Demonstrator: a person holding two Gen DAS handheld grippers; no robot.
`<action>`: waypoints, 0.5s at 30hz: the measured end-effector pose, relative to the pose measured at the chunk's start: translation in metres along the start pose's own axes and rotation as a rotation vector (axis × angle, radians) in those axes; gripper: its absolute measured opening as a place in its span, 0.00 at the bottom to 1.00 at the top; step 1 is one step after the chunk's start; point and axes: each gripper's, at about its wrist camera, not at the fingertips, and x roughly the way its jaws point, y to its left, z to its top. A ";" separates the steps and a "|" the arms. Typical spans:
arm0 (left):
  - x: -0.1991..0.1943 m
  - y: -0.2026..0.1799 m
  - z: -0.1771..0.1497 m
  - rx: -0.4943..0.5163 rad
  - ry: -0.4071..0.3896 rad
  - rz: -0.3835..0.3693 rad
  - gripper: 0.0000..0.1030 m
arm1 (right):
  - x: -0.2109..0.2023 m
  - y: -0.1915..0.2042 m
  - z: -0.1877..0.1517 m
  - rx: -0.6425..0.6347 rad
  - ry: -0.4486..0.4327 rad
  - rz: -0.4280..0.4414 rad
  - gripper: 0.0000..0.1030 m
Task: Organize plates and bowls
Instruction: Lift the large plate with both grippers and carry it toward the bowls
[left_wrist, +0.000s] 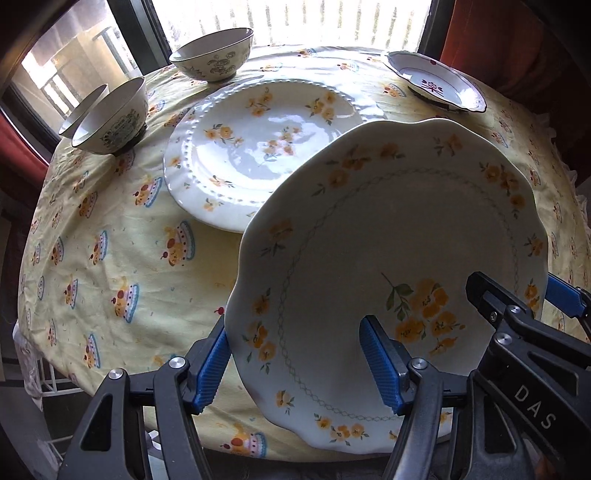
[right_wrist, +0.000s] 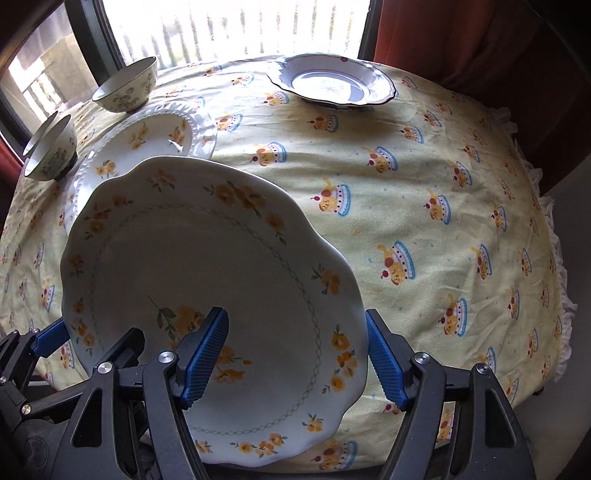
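Daylight pours through the window behind a round table (left_wrist: 110, 258) dressed in a yellow cupcake-print cloth. Taking the beaded white plate (left_wrist: 258, 147) lying flat on that cloth as my landmark: to its left sit two patterned bowls (left_wrist: 110, 122), nested or just beside each other, I can't tell which. Behind it, toward the window, stands a third bowl (left_wrist: 214, 55). Well off to its right and farther back rests a small scalloped dish (left_wrist: 436, 83) with a red motif.

Nearer to me than the landmark, and lifted clear of the cloth, is the scalloped yellow-flower plate (left_wrist: 388, 258), tilted with its far edge overlapping the beaded plate's near edge in both views. I judge it is meant to go on top of that plate.

My left gripper (left_wrist: 299, 365) straddles the plate's left rim, one blue pad under the outside, one on the face; it is clamped on the rim at a moderate spread. My right gripper (right_wrist: 295, 358) does the same on the right rim, jaws a little wider.

From both grippers the beaded plate lies ahead and slightly left, so the left hand is nearer to it. Neither plate has a long axis to line up; only centring them matters.
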 end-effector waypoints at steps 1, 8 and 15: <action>0.000 0.006 0.002 0.000 0.000 0.000 0.67 | -0.001 0.007 0.001 0.001 0.000 0.000 0.75; -0.003 0.054 0.009 0.002 0.002 0.004 0.67 | -0.008 0.055 0.008 0.003 -0.005 0.002 0.74; 0.004 0.103 0.019 0.009 0.009 -0.009 0.67 | -0.011 0.103 0.014 0.017 -0.008 -0.004 0.74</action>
